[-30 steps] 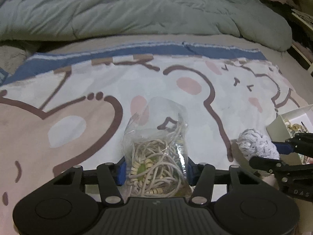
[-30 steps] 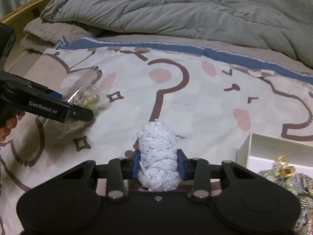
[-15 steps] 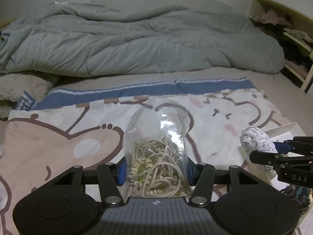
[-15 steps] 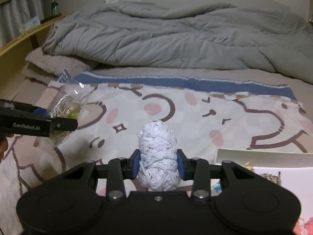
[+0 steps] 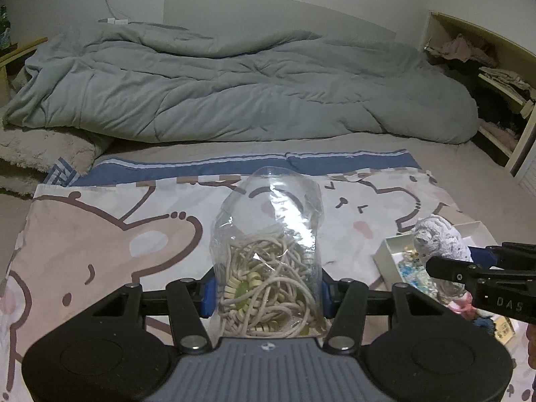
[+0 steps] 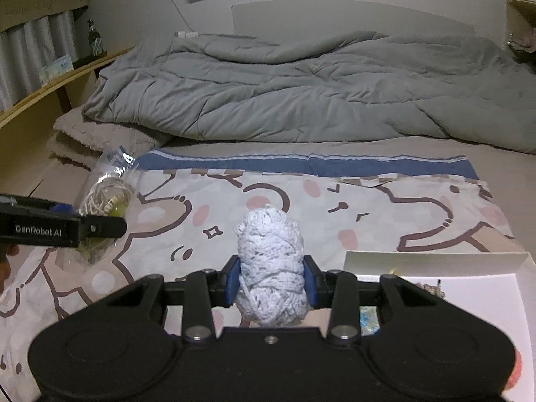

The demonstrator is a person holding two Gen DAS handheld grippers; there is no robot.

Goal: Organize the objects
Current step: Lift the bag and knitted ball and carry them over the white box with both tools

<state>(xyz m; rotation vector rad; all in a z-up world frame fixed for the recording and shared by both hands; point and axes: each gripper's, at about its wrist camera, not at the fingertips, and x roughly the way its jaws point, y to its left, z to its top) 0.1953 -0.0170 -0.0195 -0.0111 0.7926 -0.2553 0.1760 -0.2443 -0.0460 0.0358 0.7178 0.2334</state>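
Your left gripper (image 5: 266, 293) is clamped, part-way closed, on a clear bag of cord (image 5: 268, 268), held above the cartoon sheet (image 5: 100, 234). At its 3 o'clock, your right gripper (image 6: 271, 284) is squeezed nearly closed on a white yarn ball (image 6: 271, 268), over the white box (image 6: 435, 261).

The lower end of the clear plastic bag of pale cords and beads (image 5: 268, 268) disappears behind the left gripper's dark body at the bottom of the left wrist view. At lower right there, the open white cardboard box (image 5: 385, 258) is partly covered by the right gripper (image 5: 469, 264), and its contents are too small to identify. In the right wrist view, the box (image 6: 435, 261) runs off the right edge, and the bottom of the pale blue-white ball of yarn (image 6: 271, 261) is hidden.
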